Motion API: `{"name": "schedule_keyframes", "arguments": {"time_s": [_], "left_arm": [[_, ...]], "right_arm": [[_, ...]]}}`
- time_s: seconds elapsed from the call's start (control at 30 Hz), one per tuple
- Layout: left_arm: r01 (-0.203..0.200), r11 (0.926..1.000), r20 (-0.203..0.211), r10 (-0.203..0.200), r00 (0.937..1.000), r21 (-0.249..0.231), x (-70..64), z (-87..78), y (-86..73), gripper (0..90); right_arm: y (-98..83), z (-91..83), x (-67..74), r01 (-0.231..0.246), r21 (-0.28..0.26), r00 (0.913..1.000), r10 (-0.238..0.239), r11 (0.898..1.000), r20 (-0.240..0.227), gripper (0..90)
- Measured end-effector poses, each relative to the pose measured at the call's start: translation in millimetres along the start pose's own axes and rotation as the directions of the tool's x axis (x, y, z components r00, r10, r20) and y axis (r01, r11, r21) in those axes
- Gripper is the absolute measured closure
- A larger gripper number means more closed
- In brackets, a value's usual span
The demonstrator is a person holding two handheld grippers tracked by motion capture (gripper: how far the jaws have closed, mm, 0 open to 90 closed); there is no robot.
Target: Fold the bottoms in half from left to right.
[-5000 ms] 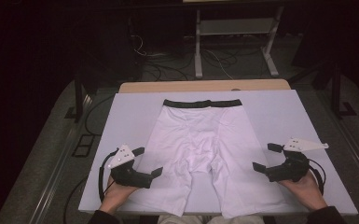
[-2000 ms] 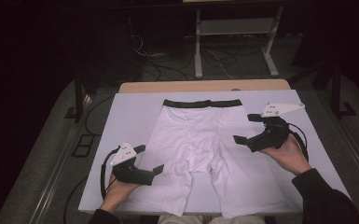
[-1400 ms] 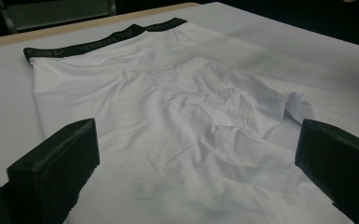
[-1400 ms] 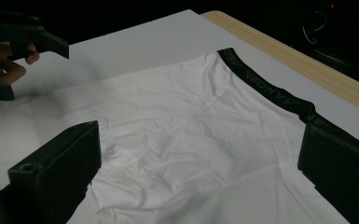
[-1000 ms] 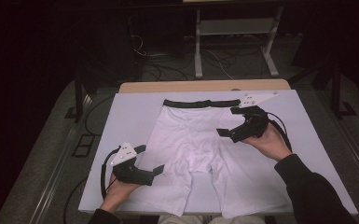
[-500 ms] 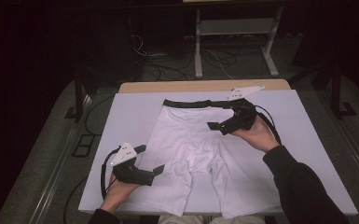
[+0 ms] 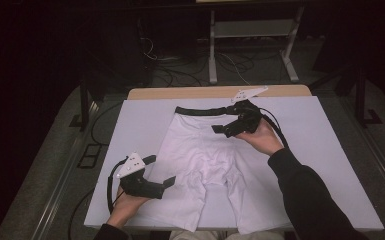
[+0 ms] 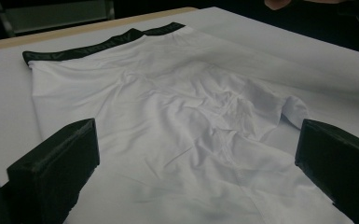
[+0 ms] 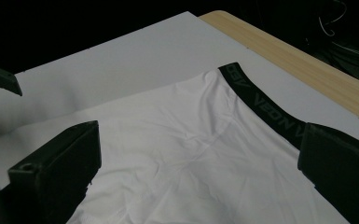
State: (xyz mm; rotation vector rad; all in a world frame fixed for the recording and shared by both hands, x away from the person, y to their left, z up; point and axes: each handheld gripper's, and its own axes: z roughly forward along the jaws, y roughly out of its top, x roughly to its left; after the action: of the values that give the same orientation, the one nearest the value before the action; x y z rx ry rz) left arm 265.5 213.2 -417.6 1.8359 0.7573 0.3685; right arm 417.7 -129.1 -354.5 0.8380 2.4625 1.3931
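The right claw (image 7: 226, 128) has travelled since five seconds ago from the near right part of the counter (image 7: 330, 150), beside the right leg of the white shorts (image 7: 205, 160), up to the far end of the garment; half a second ago it was already close to this spot, and it now sits a touch further in over the fabric. Its jaws stand wide apart and hold nothing, and in the right gripper view the black waistband (image 9: 265, 109) runs just ahead of them, passing close in front of one jaw, with white cloth spread flat below and between the two. The waistband lies just beyond the right claw in the high view, at the far edge of the shorts, near the bare wooden strip (image 7: 190, 93) of the counter. The left claw (image 7: 158, 175) has kept its place throughout the earlier pictures, low over the near left leg of the shorts, its jaws likewise spread wide with nothing between them; in the left gripper view the creased crotch and both legs stretch out ahead of it, the waistband well beyond. The shorts themselves lie flat on the white sheet (image 7: 140, 120) as before, unmoved, spanning the stretch between the two claws.
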Motion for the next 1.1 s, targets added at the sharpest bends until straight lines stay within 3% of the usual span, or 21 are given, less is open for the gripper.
{"name": "schedule_keyframes", "arguments": {"time_s": [0.7,1.1], "left_arm": [[0.009,0.9999,-0.003,-0.009,1.0,-0.006,0.6,-1.4,-0.2,0.0],[0.011,0.9999,0.002,-0.011,0.9999,-0.005,1.1,-1.3,-0.1,0.0]], "right_arm": [[25.6,35.4,-1.1,0.019,-0.007,0.9997,-0.019,1.0,-0.017,0.0],[34.2,60.4,-10.2,0.014,0.007,0.9999,-0.014,1.0,0.004,0.0]]}}
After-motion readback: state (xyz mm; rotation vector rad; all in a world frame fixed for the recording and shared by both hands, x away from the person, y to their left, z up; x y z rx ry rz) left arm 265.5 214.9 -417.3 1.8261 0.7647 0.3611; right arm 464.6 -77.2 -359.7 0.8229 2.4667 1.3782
